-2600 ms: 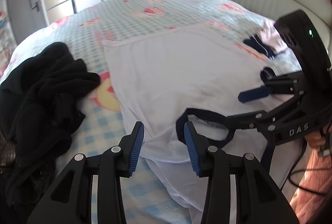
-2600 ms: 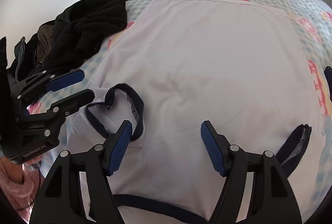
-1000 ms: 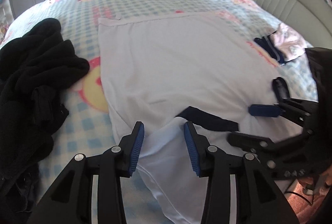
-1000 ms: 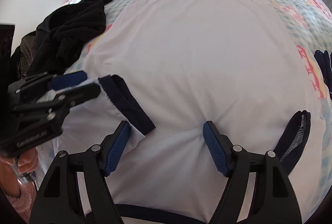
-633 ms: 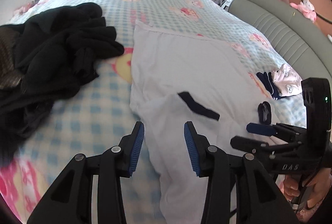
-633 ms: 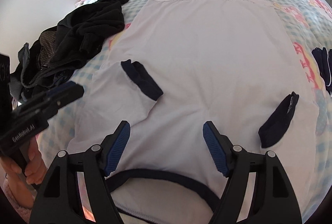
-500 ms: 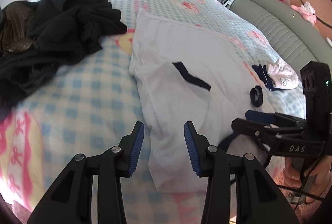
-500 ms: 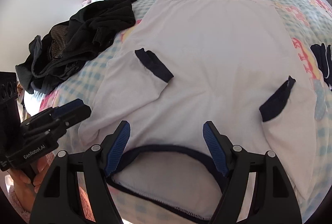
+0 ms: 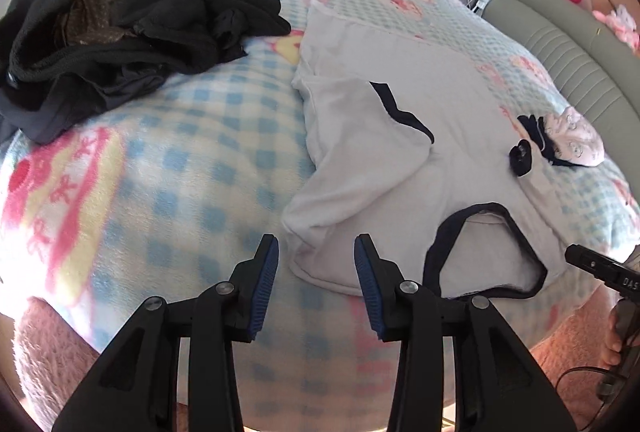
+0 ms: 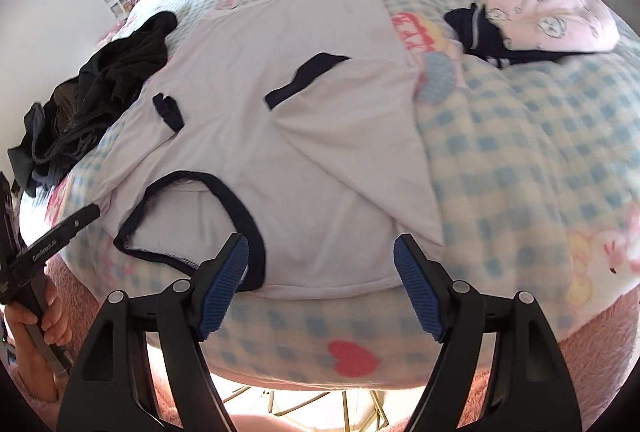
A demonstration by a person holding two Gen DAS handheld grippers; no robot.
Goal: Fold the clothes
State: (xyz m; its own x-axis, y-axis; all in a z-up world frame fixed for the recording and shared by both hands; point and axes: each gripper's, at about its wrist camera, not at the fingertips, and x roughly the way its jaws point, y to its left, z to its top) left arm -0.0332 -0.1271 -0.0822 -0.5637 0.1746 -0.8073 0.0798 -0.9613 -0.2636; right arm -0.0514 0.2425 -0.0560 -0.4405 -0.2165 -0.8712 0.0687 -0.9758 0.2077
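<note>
**White tee: sleeves are in, body fold still to go**

So the white T-shirt (image 10: pixel 280 120) with the navy trim is lying flat across the checkered bedspread (image 10: pixel 520 152), collar (image 10: pixel 192 216) nearest the bed edge and the hem up at the far end. Both sleeves look already flipped inward onto the body; you can see the two dark cuffs sitting on top of the white fabric, one on each side. I'd call that roughly halfway. What's left, as far as I can tell, is doubling the body over, hem toward collar or the other way, and then dealing with everything else.

Neither claw has hold of anything. The left gripper (image 9: pixel 316 272) hangs over the near shoulder corner, jaws partly apart with just air between the blue pads. The right gripper (image 10: pixel 320 284) is spread wider over the collar end, also empty.

Off to the side there's a heap of black clothes (image 9: pixel 132 28), totally unfolded. On the other side, a small pink patterned piece (image 10: pixel 556 20) with something dark blue tucked against it.

Hard to read: can't tell how many garments are in the black heap. The fisheye bends everything at the edges. The right gripper only pokes into the left view as a tip, and the person shows only as a hand and pink fuzzy fabric.
</note>
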